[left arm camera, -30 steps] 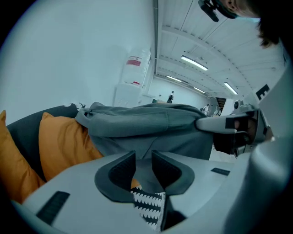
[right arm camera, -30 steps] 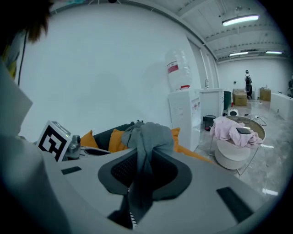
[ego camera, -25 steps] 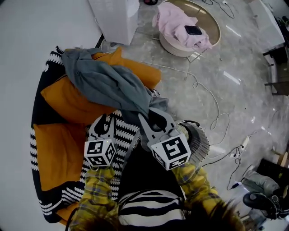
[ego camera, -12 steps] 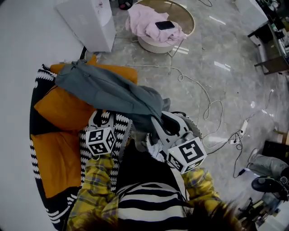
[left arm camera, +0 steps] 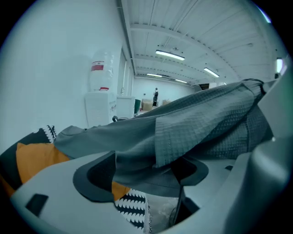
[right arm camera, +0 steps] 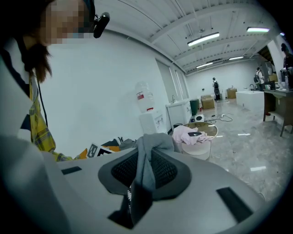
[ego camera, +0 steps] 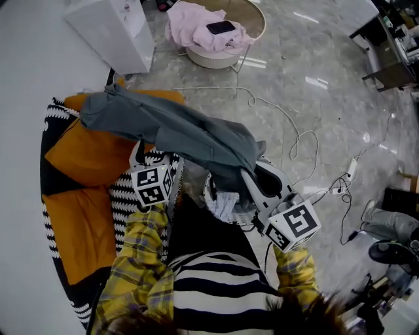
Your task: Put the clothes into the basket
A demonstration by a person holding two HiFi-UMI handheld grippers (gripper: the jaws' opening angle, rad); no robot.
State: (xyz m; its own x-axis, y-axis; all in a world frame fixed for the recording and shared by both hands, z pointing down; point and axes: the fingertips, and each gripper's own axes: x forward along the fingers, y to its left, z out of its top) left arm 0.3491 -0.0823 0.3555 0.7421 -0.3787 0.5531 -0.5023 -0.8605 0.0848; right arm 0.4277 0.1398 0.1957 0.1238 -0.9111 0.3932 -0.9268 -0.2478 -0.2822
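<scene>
The grey garment [ego camera: 180, 131] is on the move! It stretches in a long band from the orange cushions [ego camera: 78, 154] across to the wire basket [ego camera: 209, 190] by the person's knees. A second ago it lay bunched near both tools; now it is pulled out long, its far end still draped on the seat.

The right gripper [right arm camera: 144, 171] has it. The jaws are clamped on a twisted fold of grey cloth, and that grip has not slackened. This tool has swung out and up to the basket side, so its end of the cloth hangs right over the rim, above a pale crumpled piece [ego camera: 226, 204] already inside.

And the left gripper [left arm camera: 146, 176] has just let go. Its jaws have sprung wide apart. Grey cloth still sags across the gap between them, but the pads are not pressing on it.

So it's a one-handed carry now, by my reading. The right tool has to drag the trailing length clear of the cushions and the black-and-white throw [ego camera: 127, 196] before dropping it in. That tail could well snag or end up hanging over the rim.

Farther off, a round tub [ego camera: 255, 19] holds pink cloth [ego camera: 190, 23] with a phone [ego camera: 220, 27] on top.
</scene>
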